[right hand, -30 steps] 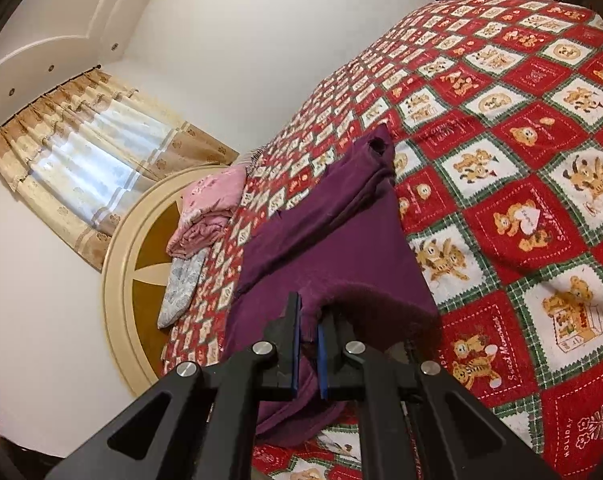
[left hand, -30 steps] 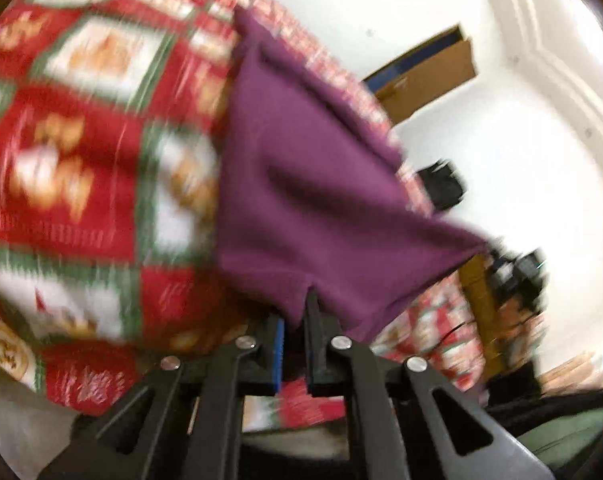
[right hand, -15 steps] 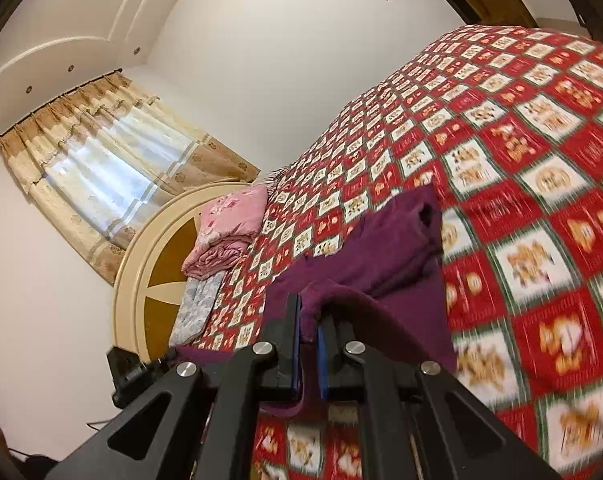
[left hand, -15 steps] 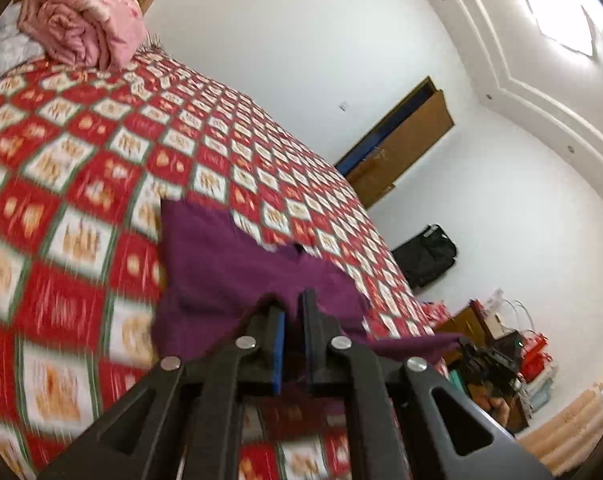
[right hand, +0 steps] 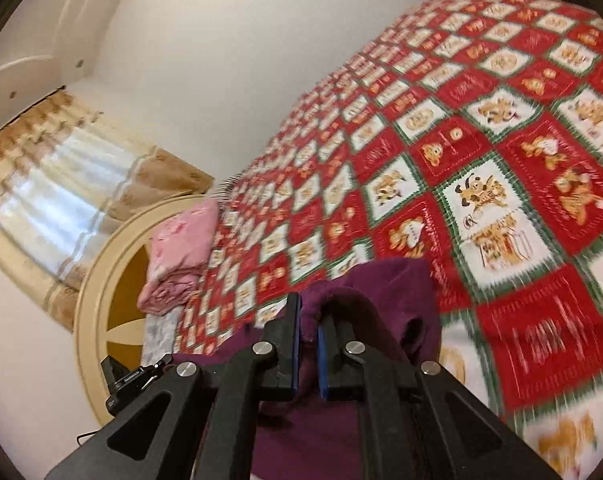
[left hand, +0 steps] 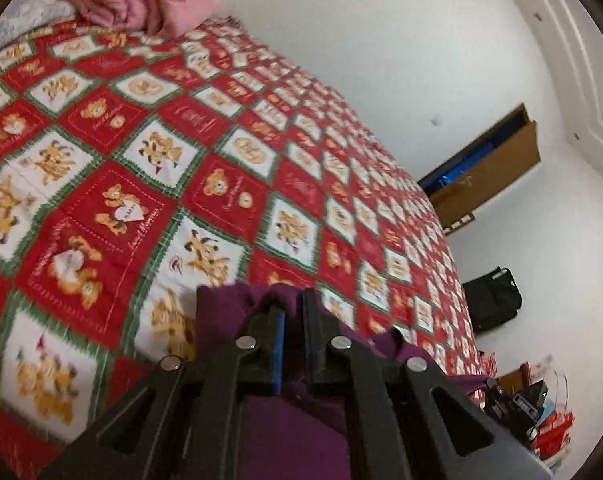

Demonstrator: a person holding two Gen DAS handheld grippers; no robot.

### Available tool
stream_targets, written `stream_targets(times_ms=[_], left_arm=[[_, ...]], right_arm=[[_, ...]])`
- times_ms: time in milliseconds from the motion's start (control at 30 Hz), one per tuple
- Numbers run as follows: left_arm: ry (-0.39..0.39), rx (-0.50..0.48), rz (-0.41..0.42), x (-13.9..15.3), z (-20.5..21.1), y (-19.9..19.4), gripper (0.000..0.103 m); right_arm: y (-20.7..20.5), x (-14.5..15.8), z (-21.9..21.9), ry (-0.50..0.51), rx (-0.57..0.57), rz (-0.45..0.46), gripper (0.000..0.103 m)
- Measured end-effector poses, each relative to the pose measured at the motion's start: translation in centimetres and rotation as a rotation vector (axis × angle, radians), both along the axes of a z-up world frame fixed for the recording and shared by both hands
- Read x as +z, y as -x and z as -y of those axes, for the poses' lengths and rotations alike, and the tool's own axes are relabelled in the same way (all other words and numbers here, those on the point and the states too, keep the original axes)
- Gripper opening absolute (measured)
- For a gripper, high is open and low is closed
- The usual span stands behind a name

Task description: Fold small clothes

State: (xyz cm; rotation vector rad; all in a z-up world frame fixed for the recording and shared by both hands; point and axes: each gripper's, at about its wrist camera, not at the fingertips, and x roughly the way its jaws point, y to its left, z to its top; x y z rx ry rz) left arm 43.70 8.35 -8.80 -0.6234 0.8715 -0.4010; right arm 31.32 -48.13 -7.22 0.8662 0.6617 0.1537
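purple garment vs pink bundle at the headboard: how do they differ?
The purple garment is pinched by both grippers, left and right; the pink bundle sits untouched. Purple is plain and dark, near the cameras; pink is pale, patterned, far off by the headboard. Both are soft cloth on the quilt.

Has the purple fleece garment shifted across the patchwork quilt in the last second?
Yes. The purple fleece garment, clamped in both tongs, has been dragged back off the red patchwork quilt, away from the pink folded bedding, towards the near edge.

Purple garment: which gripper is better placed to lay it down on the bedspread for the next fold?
Neither clearly; it probably takes both. The left gripper and right gripper are each shut on the purple garment above the bedspread.
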Motion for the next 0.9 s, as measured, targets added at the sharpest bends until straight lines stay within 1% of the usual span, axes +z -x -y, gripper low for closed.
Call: stream_targets(times_ms=[67,100,133,200,233,267,333,400,433,467,533,567,600,633,667,700,733,767,800,900], left_arm=[[0.002,0.004,-0.041,-1.5,0.2,-1.6,0.007],[0.004,0.005,-0.078,-2.4,0.2,-2.4,0.007],[0.022,0.006,-0.121,-3.5,0.1,-3.2,0.007],[0.070,0.008,-0.187,-5.2,-0.3,-4.4,0.009],[0.086,0.008,-0.215,-5.8,-0.6,-5.0,0.009],[0.097,0.006,-0.226,-5.9,-0.7,-5.2,0.009],[0.145,-0.003,-0.253,-6.2,-1.4,-5.9,0.009],[0.195,-0.016,-0.279,-6.2,-1.9,-6.3,0.009],[0.217,-0.017,-0.290,-6.2,-2.1,-6.4,0.009],[0.243,-0.017,-0.299,-6.2,-2.4,-6.4,0.009],[0.279,-0.012,-0.290,-5.6,-2.9,-6.2,0.009],[0.283,-0.015,-0.274,-5.2,-3.0,-6.1,0.009],[0.276,-0.009,-0.244,-4.4,-3.3,-6.0,0.015],[0.251,0.024,-0.193,-3.1,-4.0,-5.7,0.022],[0.245,0.045,-0.170,-2.6,-4.6,-5.8,0.025],[0.244,0.077,-0.144,-1.9,-5.4,-5.7,0.030],[0.238,0.120,-0.129,-1.2,-6.4,-5.4,0.032],[0.226,0.147,-0.118,-0.7,-7.0,-5.1,0.032],[0.194,0.158,-0.107,-0.1,-7.2,-4.6,0.032],[0.048,0.097,-0.071,1.1,-6.2,-2.6,0.032]], right_arm=[[-1.6,-1.4,0.3,-0.012,0.007,-0.014,0.007],[-2.7,-2.5,0.5,-0.013,0.011,-0.036,0.007],[-3.4,-3.2,0.6,-0.006,0.005,-0.055,0.009],[-4.5,-4.5,1.0,-0.009,-0.005,-0.098,0.009],[-5.1,-5.2,1.3,-0.024,-0.007,-0.135,0.011],[-5.5,-5.6,1.8,-0.041,-0.021,-0.158,0.012],[-5.6,-5.6,2.9,-0.071,-0.053,-0.138,0.013],[-5.4,-5.2,4.1,-0.096,-0.101,-0.131,0.020],[-5.1,-4.8,4.6,-0.099,-0.128,-0.119,0.029],[-4.7,-4.5,4.8,-0.090,-0.144,-0.110,0.033],[-3.6,-2.7,4.3,-0.010,-0.148,-0.067,0.033],[-3.1,-1.7,3.3,0.044,-0.116,-0.047,0.033],[-2.6,-1.0,1.9,0.087,-0.061,-0.032,0.033],[-2.2,-0.4,0.3,0.125,0.005,-0.024,0.033],[-1.9,-0.1,-0.9,0.148,0.051,-0.021,0.033],[-1.5,0.2,-3.3,0.189,0.146,-0.015,0.033],[-1.1,0.3,-5.6,0.225,0.220,-0.015,0.033],[-0.8,0.2,-7.0,0.253,0.267,-0.016,0.033],[-0.6,0.1,-9.8,0.304,0.357,-0.022,0.033],[-0.7,-1.2,-16.1,0.361,0.542,-0.041,0.032]])
